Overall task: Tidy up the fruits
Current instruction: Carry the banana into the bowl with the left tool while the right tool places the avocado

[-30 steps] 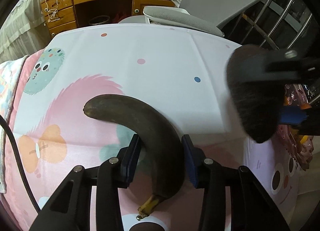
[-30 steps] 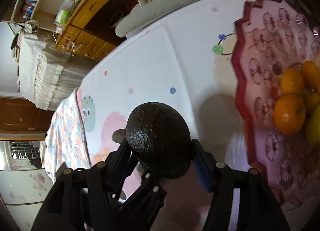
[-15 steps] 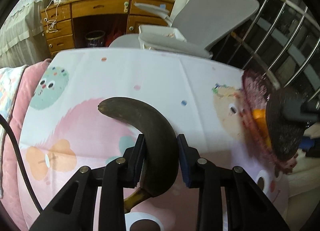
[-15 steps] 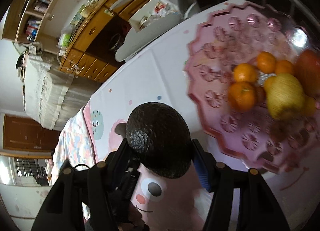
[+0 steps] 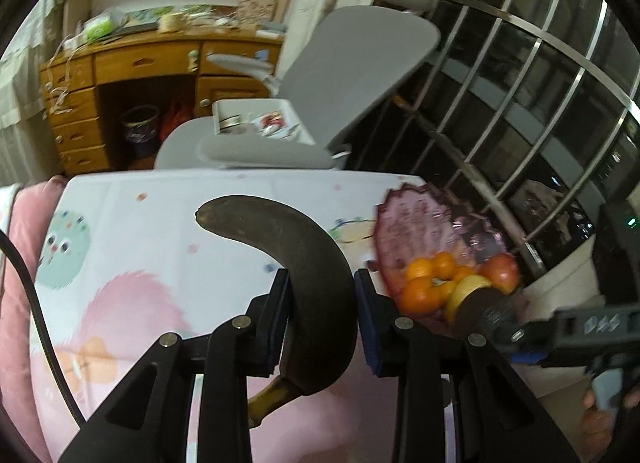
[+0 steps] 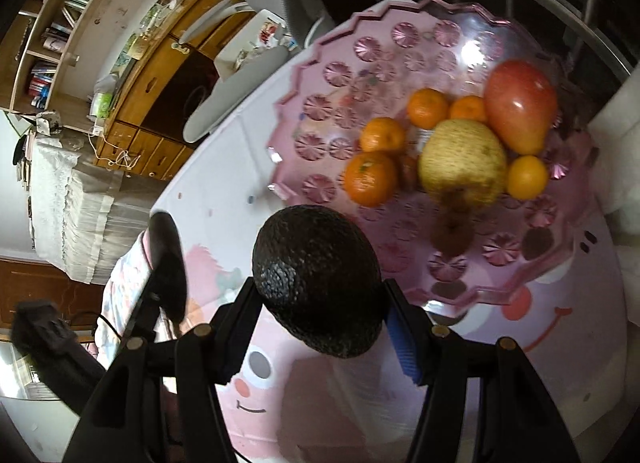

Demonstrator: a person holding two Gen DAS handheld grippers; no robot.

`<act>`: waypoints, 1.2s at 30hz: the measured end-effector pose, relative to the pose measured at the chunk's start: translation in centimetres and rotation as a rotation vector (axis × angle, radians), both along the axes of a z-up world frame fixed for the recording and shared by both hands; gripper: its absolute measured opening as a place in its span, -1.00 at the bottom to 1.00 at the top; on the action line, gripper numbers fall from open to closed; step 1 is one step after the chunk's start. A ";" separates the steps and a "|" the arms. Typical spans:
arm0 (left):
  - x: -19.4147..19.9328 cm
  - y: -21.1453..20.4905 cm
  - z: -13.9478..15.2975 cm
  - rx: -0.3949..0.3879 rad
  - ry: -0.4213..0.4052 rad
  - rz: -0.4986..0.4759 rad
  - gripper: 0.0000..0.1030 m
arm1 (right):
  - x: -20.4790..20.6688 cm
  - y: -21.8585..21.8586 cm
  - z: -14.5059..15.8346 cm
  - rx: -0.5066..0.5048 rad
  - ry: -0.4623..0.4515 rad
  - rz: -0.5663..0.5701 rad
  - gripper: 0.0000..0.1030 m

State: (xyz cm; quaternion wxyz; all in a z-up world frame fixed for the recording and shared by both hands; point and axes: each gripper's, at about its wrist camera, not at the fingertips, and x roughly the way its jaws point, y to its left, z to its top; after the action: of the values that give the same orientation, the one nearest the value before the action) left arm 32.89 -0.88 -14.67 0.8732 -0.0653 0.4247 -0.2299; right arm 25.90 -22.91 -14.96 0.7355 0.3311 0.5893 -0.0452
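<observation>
**Both tongs loaded: banana in my left, avocado in my right, over the table beside the fruit bowl**

Item 1, banana. Badly blackened skin. Its long axis runs away from me between the fingers, then curves: the blunt tip points to about 10 o'clock in the left wrist view, the yellow-brown stem to about 7 o'clock, below the pads. It is clear of the cartoon-print tablecloth.

Item 2, my left gripper. The jaws stand narrow, having just been closing, and the blue pads press the banana's flanks on both sides, nearer the stem than the tip. Grip confirmed.

Item 3, avocado. Dark, pebbled skin. Its long axis lies roughly along the fingers; the broad rounded end faces about 11 o'clock in the right wrist view, and the narrower end sits low between the pads.

Item 4, my right gripper. The jaws stand about half spread, clamped on the avocado's widest part, pads touching on both sides.

Item 5, pink scalloped bowl. It stands on the tablecloth at 1 o'clock from the avocado, just beyond it. Inside: several tangerines, a yellow pear and a red-orange mango, bunched touching one another.

Item 6. In the left wrist view the bowl lies at 3 o'clock from the banana, with my right gripper's tips just before it.
</observation>
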 end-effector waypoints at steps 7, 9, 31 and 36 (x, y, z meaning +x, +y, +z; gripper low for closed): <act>1.1 -4.8 1.6 -0.043 -0.031 -0.082 -0.41 | -0.8 -1.9 -0.9 0.021 0.022 0.004 0.18; 1.8 -6.5 1.8 -0.055 -0.033 -0.111 -0.41 | -0.7 -2.4 -1.1 0.019 0.024 0.009 0.18; 3.2 -13.2 1.5 -0.036 -0.044 -0.237 -0.21 | 0.1 -5.2 -0.9 0.042 -0.010 0.032 0.13; 1.6 -10.7 2.3 -0.024 -0.033 -0.165 0.04 | -0.9 -4.3 -0.2 0.031 -0.007 0.053 0.13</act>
State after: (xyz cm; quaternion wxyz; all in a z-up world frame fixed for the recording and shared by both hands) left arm 34.49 -11.57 -12.40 0.8574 -0.0369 0.4113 -0.3071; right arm 24.99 -27.23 -15.13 0.7334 0.3270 0.5958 -0.0153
